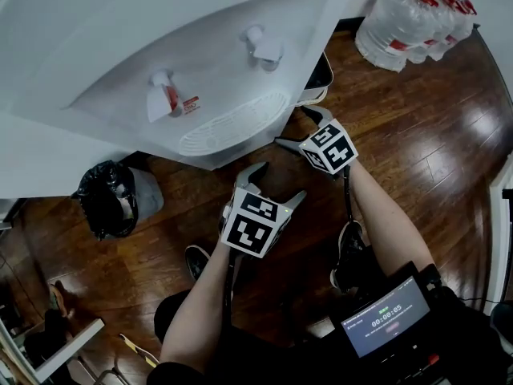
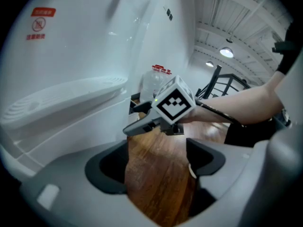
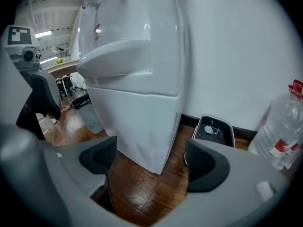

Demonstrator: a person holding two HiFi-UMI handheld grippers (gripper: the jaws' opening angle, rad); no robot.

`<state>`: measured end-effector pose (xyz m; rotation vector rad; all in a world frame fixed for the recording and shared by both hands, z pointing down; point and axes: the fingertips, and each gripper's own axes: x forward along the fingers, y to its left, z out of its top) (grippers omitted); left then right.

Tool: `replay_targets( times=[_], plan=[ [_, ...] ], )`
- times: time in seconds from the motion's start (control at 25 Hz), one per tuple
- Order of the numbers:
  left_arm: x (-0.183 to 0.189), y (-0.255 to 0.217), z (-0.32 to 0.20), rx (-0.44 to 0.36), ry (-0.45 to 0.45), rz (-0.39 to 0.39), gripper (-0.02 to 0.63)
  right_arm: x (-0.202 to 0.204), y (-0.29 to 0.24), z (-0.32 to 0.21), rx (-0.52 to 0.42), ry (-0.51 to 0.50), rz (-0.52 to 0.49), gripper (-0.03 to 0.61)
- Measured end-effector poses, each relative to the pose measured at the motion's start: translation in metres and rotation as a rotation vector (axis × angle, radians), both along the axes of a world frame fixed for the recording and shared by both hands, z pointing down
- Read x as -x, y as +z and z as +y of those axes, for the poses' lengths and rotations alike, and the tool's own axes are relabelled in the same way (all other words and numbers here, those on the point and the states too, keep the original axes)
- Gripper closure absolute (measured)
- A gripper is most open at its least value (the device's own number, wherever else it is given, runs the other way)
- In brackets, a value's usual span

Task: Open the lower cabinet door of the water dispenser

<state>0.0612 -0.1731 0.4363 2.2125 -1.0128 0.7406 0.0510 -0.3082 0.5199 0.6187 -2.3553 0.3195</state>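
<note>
The white water dispenser (image 1: 184, 70) fills the top of the head view, with two taps and a drip grille (image 1: 232, 123). Its overhang hides the lower cabinet there. The right gripper view shows the lower cabinet front (image 3: 142, 122) closed, below the drip shelf. My left gripper (image 1: 271, 184) hangs open just in front of the dispenser's base, with only wooden floor between its jaws (image 2: 156, 162). My right gripper (image 1: 298, 128) is open beside the dispenser's right front corner, holding nothing (image 3: 151, 160). It also shows in the left gripper view, where the right gripper (image 2: 132, 118) points at the cabinet.
A bin with a black bag (image 1: 108, 199) stands left of the dispenser. A small white container with a black top (image 1: 319, 74) sits at its right, and water bottles (image 1: 413, 18) at the back right. My shoes (image 1: 350, 255) rest on the wooden floor.
</note>
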Motion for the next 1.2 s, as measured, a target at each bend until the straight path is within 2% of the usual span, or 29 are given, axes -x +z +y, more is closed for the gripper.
replay_targets(
  times=[0.24, 0.52, 0.8, 1.04, 1.2],
  plan=[
    [-0.014, 0.003, 0.015, 0.054, 0.082, 0.019, 0.186, 0.022, 0.015, -0.008, -0.027, -0.086, 0.056, 0.091],
    [0.006, -0.006, 0.002, 0.038, 0.036, 0.021, 0.186, 0.035, 0.029, -0.024, 0.004, -0.066, 0.08, 0.083],
    [0.016, -0.01, -0.003, 0.031, 0.013, 0.021, 0.186, 0.044, 0.03, -0.026, -0.03, -0.153, 0.119, 0.074],
    [0.019, -0.008, 0.002, 0.029, 0.02, -0.001, 0.186, 0.041, 0.027, -0.021, -0.006, -0.102, 0.122, 0.111],
    [0.019, -0.007, 0.005, 0.028, 0.039, -0.006, 0.186, 0.035, 0.031, -0.021, -0.008, -0.057, 0.129, 0.114]
  ],
)
